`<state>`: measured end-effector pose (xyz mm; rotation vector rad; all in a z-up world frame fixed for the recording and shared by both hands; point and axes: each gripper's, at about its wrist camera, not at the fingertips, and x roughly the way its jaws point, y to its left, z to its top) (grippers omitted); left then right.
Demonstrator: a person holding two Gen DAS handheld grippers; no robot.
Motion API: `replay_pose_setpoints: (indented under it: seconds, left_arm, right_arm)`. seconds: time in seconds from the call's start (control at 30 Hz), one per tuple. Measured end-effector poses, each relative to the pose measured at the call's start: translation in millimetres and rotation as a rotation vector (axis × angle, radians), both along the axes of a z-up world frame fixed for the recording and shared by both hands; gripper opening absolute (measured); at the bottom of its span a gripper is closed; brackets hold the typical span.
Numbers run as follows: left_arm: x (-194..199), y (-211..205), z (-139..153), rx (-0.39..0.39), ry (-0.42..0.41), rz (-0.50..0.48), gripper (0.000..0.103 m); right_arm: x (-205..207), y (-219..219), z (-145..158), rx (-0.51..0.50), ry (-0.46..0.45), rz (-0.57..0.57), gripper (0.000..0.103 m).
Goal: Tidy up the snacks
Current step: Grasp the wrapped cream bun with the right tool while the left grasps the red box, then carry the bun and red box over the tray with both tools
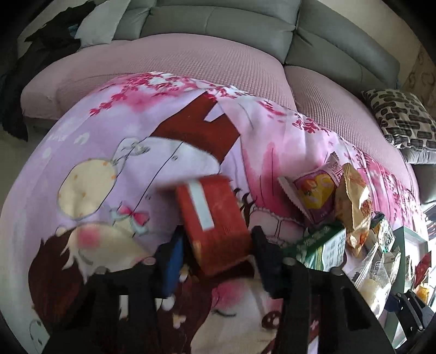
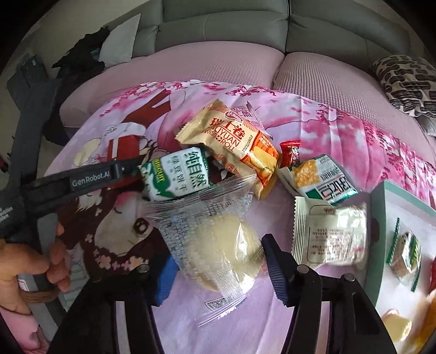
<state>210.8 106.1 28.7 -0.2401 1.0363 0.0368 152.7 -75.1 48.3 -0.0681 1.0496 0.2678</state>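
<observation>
1. The left gripper point(image 1: 216, 254) points steeply down, its jaws clamped on the sides of a red snack box point(image 1: 214, 226) that carries a pale strip along its top; the box is blurred.
2. The right gripper point(image 2: 218, 268) straddles a clear-wrapped round pastry point(image 2: 227, 250). The blue left pad sits against the wrapper, but a gap shows at the right finger point(image 2: 275, 269), so the jaws stand apart with the pastry between them, not yet pressing it.
3. A person's hand point(image 2: 32, 261) at the lower left of the right wrist view holds the handle of the left tool.
4. Just right of the pastry lies a white wrapped snack point(image 2: 331, 237), and beyond it a green-and-white cracker packet point(image 2: 318, 178).
5. At the right edge stands a pale green box point(image 2: 381, 217) with a few small snacks already inside.
6. Past the pastry lie a green-and-white biscuit packet point(image 2: 177, 174) and a tan Swiss roll packet point(image 2: 231, 141); a small red wrapper point(image 2: 291, 153) rests just right of the roll.
7. Everything sits on a pink cartoon-print sheet point(image 1: 109, 152).
8. Beyond the sheet are pink seat cushions point(image 1: 177, 62), a grey sofa back point(image 1: 218, 21) and a patterned pillow point(image 1: 400, 119).
</observation>
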Motion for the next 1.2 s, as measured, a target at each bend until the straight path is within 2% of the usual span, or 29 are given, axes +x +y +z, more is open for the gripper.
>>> replay_pose_setpoints:
  seconds: [0.4, 0.67, 1.2]
  left_arm:
    - [-59.4, 8.0, 3.4, -0.052, 0.013, 0.052, 0.044]
    - [-102.9, -0.8, 16.9, -0.086, 0.002, 0.056, 0.044]
    - [-130.3, -97.8, 74.2, -0.058, -0.087, -0.147, 0.044]
  right_arm:
    - [-50.5, -11.9, 24.9, 0.03, -0.027, -0.015, 0.061]
    - [-80.4, -32.9, 43.8, 0.065, -0.05, -0.049, 0.061]
    - [-122.8, -131.3, 64.7, 0.128, -0.103, -0.21, 0.061]
